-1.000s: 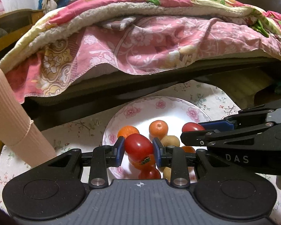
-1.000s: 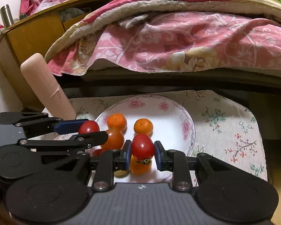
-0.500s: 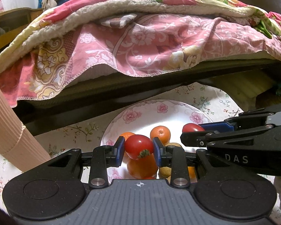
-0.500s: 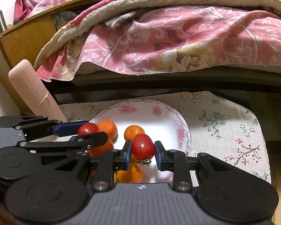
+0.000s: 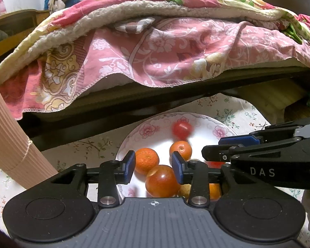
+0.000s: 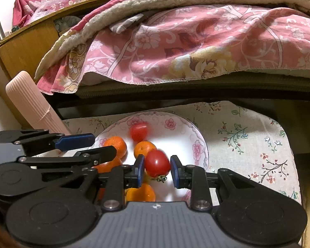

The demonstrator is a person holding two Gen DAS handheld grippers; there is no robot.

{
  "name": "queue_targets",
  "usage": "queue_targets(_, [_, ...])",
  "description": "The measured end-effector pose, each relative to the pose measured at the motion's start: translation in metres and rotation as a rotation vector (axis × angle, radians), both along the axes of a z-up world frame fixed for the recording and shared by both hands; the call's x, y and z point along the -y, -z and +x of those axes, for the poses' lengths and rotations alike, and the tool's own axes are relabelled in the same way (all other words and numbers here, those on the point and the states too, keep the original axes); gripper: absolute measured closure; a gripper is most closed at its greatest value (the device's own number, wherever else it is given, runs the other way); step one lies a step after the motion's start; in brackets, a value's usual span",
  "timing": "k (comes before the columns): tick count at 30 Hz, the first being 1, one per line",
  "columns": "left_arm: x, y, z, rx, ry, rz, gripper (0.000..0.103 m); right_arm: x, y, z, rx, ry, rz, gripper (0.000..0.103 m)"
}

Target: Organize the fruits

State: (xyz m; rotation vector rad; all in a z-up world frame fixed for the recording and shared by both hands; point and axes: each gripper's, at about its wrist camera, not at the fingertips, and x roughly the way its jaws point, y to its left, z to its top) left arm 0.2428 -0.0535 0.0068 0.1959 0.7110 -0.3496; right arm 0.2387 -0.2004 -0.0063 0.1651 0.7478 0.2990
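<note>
A white floral plate (image 5: 204, 122) (image 6: 198, 136) holds several fruits: two tangerines (image 5: 146, 160) (image 6: 144, 147), an orange-red tomato (image 5: 162, 180) and others partly hidden. My left gripper (image 5: 154, 166) is open and empty over the plate's near side. A small red tomato (image 5: 181, 128) (image 6: 138, 131) is blurred on the plate's far side. My right gripper (image 6: 157, 171) has its jaws spread; a red tomato (image 6: 157, 163) sits between them, touching the left pad with a gap at the right pad.
The plate stands on a floral tablecloth (image 6: 248, 136). A bed with a pink floral quilt (image 5: 165, 47) rises just behind. A ribbed peach roll (image 5: 8, 136) (image 6: 29, 103) leans at the left. A wooden cabinet (image 6: 29, 41) stands at the far left.
My left gripper opened and its tomato dropped, now blurred at the plate's far side. My right gripper's jaws have widened around its tomato. Both grippers have drawn back a little.
</note>
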Motion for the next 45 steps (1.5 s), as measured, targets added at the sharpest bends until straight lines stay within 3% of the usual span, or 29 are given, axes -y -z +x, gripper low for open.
queue_targets(15, [-0.008,-0.014,-0.031,0.012,-0.003,-0.018,0.043,0.002,-0.015,-0.018,0.009,0.030,-0.006,0.070])
queue_targets(25, [-0.020,-0.019,-0.076,0.029,-0.062,-0.052,0.014,0.000,-0.023,-0.058,-0.015,0.041,-0.038,0.070])
queue_targets(33, [-0.032,-0.021,-0.106,0.019,-0.112,-0.089,0.013,0.000,-0.029,-0.105,-0.032,0.045,-0.022,0.070])
queue_targets(38, [-0.033,-0.023,-0.129,0.057,-0.132,-0.063,0.000,0.000,-0.032,-0.130,-0.040,0.057,-0.018,0.070])
queue_targets(45, [-0.032,-0.031,-0.154,0.078,-0.155,-0.072,0.000,-0.003,-0.040,-0.161,-0.030,0.052,0.009,0.069])
